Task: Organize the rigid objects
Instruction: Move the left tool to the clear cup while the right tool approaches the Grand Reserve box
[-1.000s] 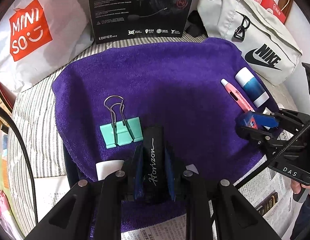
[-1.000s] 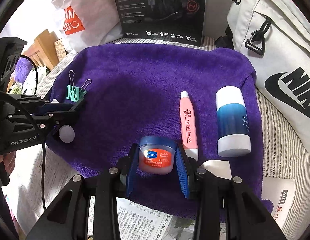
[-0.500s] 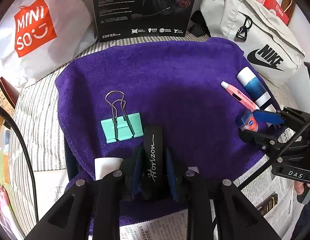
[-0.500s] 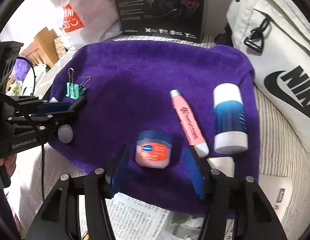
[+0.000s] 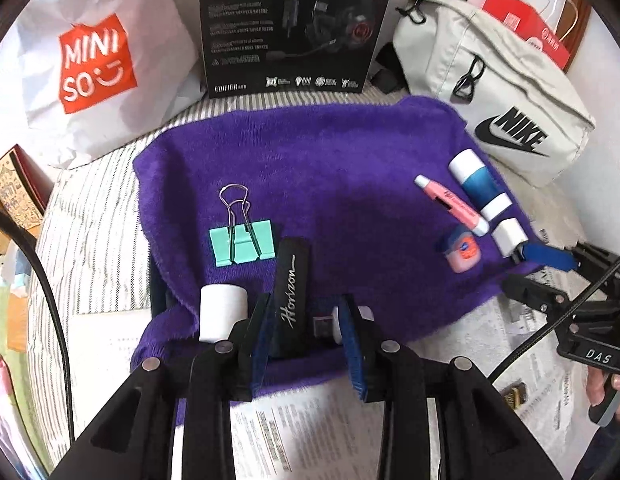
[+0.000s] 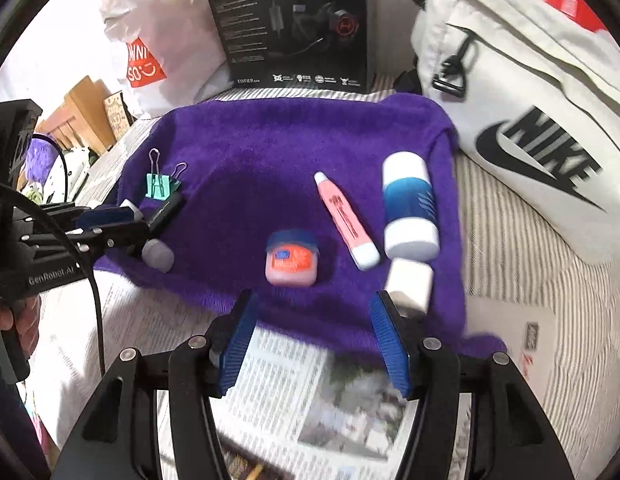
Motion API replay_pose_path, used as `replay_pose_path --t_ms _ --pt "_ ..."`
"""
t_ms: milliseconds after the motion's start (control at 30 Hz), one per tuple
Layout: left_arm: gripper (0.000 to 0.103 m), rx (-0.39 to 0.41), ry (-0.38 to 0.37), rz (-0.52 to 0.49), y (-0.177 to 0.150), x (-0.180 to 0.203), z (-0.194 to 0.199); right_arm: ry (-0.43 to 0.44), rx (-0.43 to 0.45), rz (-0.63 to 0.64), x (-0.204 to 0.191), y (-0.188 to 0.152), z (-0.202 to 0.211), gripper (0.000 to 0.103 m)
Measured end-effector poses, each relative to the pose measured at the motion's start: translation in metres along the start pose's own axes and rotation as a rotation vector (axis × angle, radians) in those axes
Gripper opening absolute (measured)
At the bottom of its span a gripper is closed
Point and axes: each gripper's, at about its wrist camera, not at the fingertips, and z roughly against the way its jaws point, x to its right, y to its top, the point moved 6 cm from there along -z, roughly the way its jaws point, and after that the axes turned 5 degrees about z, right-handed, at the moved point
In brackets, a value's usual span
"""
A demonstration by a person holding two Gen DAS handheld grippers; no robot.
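Your left gripper points down at the purple terry towel. Its jaws are opening, with the flat black case lettered "Horizon" lying between the blue pads; the right pad stands clear of it. A mint-green binder clip lies just beyond the left jaw. Your right gripper hangs with jaws wide and nothing between them. The small round blue-lidded balm jar sits on the towel just ahead of them, a pink tube beside it.
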Motion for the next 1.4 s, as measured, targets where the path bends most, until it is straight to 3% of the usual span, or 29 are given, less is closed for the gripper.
replay_pose_path --t_ms 267,467,633,933,1400 --pt "0.031 0.045 -0.051 -0.001 -0.031 0.026 0.025 -0.043 0.030 -0.055 0.008 -0.039 0.037 0.058" --pt "0.031 0.037 -0.074 -0.011 -0.054 0.045 0.019 -0.081 0.042 -0.086 0.013 -0.071 0.055 0.060" --pt "0.031 0.025 -0.069 -0.019 -0.065 0.060 0.004 -0.064 0.038 -0.110 0.012 -0.094 0.060 0.060" --pt "0.031 0.025 -0.035 0.040 -0.059 0.063 -0.017 -0.037 0.039 -0.127 0.014 -0.112 0.067 0.061" --pt "0.031 0.019 0.030 0.022 -0.052 0.074 -0.026 -0.024 -0.002 -0.158 0.025 -0.132 0.056 0.063"
